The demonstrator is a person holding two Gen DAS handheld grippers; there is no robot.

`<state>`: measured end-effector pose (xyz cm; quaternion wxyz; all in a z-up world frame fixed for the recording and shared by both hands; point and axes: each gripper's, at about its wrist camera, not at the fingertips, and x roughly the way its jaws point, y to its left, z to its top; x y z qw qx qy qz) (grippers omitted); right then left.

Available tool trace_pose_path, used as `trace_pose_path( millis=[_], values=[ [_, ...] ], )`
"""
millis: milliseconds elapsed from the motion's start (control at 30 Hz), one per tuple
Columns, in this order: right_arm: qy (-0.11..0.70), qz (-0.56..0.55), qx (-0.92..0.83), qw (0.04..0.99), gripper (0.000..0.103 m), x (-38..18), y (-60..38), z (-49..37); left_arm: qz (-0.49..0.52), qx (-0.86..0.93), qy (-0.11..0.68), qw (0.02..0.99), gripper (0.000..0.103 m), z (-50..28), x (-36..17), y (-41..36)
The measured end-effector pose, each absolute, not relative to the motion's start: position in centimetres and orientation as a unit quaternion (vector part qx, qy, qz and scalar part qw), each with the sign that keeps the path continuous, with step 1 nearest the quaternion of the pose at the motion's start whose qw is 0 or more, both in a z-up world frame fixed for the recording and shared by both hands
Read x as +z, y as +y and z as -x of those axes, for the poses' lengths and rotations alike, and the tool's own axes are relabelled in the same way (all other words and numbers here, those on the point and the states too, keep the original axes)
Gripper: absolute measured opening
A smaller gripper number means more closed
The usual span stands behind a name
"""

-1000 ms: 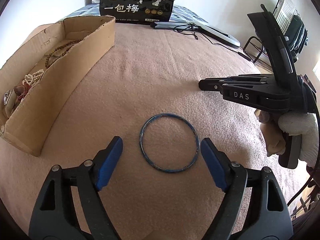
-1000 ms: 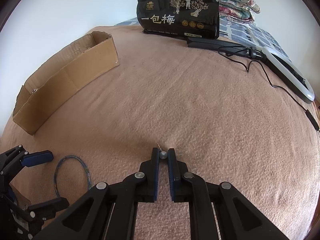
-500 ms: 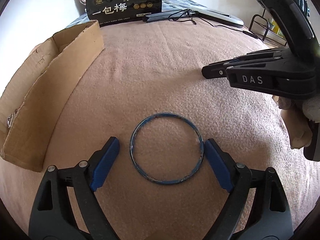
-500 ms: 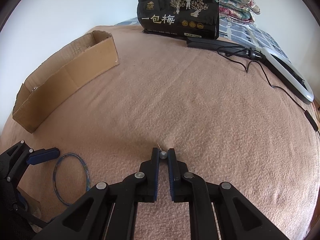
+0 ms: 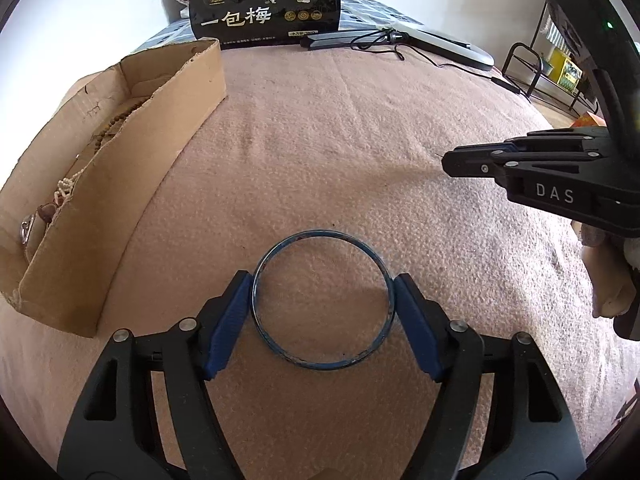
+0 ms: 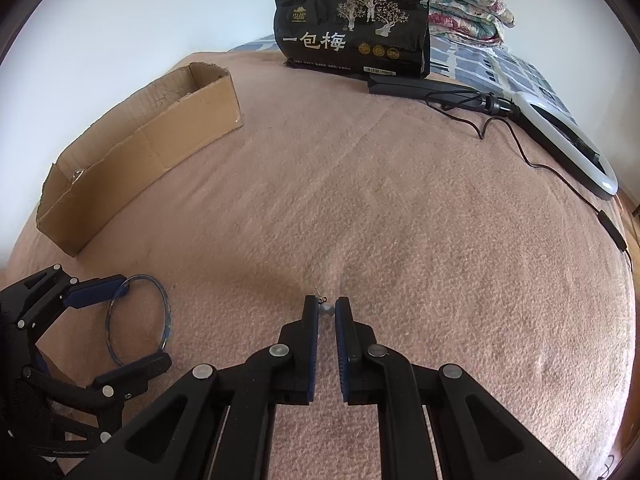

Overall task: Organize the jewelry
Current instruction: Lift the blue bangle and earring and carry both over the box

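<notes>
Left wrist: left tool (image 5: 323, 302) just closing around blue bangle (image 5: 322, 300).

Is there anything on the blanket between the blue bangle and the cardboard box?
Nothing visible. Only bare pink blanket lies between the blue bangle, bracketed by the left gripper, and the cardboard box.

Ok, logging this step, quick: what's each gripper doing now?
Left gripper: jaws just closing, pads touching thin blue ring bangle on the bed.
Right gripper: shut on small silver bead earring.
</notes>
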<state>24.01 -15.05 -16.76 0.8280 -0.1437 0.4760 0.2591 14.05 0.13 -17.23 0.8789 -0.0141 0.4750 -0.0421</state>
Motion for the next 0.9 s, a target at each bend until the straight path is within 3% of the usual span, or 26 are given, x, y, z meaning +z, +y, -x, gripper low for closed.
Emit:
trace_pose_path(
  millis=[900],
  values=[
    [0.423, 0.119, 0.301, 0.846, 0.006, -8.0, -11.5, -20.1, 0.035, 0.001, 0.394, 0.918, 0.074, -14.7, -6.0, 8.5]
  ],
)
